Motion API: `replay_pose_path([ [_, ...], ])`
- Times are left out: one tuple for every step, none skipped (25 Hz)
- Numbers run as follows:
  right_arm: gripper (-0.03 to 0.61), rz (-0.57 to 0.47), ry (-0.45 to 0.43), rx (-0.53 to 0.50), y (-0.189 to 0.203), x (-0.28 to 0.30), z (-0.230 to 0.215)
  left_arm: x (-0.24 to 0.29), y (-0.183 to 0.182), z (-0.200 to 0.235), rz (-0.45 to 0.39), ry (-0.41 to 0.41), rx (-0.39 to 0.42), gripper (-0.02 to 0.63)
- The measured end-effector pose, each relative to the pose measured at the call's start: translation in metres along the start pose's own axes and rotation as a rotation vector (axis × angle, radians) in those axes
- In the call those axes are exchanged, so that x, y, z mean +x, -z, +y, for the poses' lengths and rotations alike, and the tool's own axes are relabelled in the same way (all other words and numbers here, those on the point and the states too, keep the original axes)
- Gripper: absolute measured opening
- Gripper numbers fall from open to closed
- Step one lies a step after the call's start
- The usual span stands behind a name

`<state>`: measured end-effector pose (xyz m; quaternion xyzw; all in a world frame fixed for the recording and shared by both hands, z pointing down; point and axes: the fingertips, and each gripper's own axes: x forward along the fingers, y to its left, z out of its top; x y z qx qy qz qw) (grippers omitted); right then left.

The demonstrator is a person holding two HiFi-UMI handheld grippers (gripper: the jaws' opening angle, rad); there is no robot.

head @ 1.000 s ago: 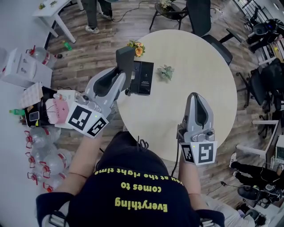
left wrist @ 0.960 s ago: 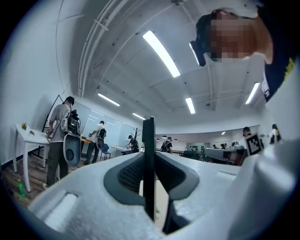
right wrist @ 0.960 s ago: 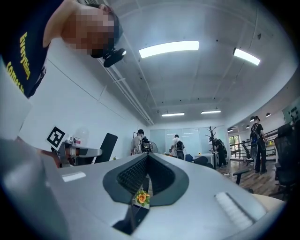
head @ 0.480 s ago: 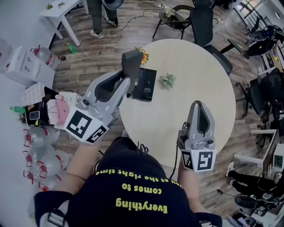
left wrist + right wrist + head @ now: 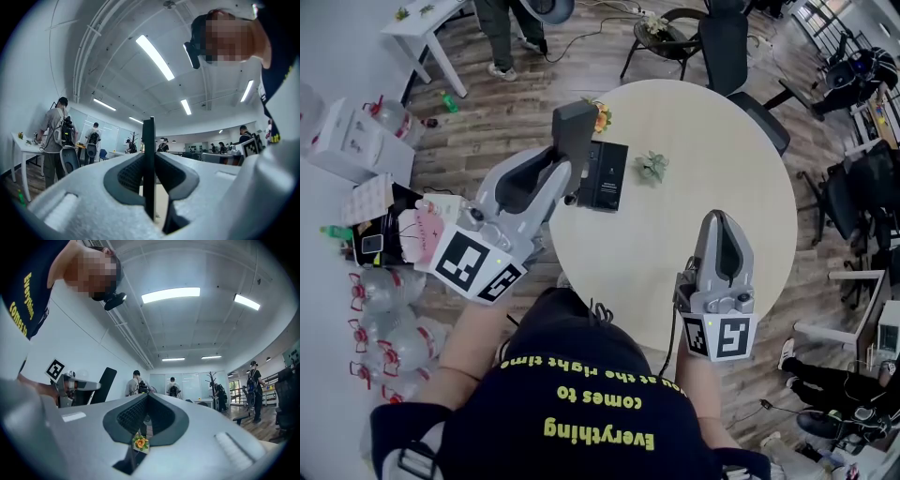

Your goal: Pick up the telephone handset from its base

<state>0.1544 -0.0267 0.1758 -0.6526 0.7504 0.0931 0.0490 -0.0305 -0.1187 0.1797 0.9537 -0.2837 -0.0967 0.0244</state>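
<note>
L gripper (image 5: 563,171) is clamped on the handset (image 5: 576,129), long axis running near-to-far past its 2 jaws, up off the base (image 5: 604,178) just right of it at the table (image 5: 712,141) far-left edge; R gripper (image 5: 719,218), jaws together & empty, is well apart, near right.

Navy tee (image 5: 581,398) w/ yellow txt

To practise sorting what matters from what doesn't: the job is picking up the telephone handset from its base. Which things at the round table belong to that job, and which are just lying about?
Belongs to the job:
- handset, clamped in the left gripper
- phone base on the table

Just lying about:
- orange flower
- small green plant
- right gripper, shut and empty
</note>
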Motion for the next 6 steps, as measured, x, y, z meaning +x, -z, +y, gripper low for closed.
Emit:
replay_pose_path([
  [0.011,0.001,0.0,-0.002,0.0001,-0.0002,-0.0006,0.0002,0.0007,-0.0002,0.002,-0.002,-0.001,0.074],
  [0.011,0.001,-0.001,-0.003,0.0002,-0.0002,-0.0012,0.0007,0.0014,-0.0003,0.003,-0.004,-0.001,0.074],
  [0.011,0.002,-0.002,-0.003,0.0004,0.0,-0.0019,0.0013,0.0022,-0.0003,0.005,-0.006,-0.002,0.074],
  [0.011,0.003,-0.003,-0.004,0.0006,0.0002,-0.0027,0.002,0.0031,-0.0003,0.007,-0.008,-0.003,0.074],
  [0.011,0.003,-0.004,-0.004,0.0008,0.0004,-0.0034,0.0028,0.004,-0.0003,0.009,-0.009,-0.003,0.074],
  [0.011,0.003,-0.004,-0.004,0.0009,0.0006,-0.0042,0.0036,0.0048,-0.0004,0.011,-0.011,-0.004,0.074],
])
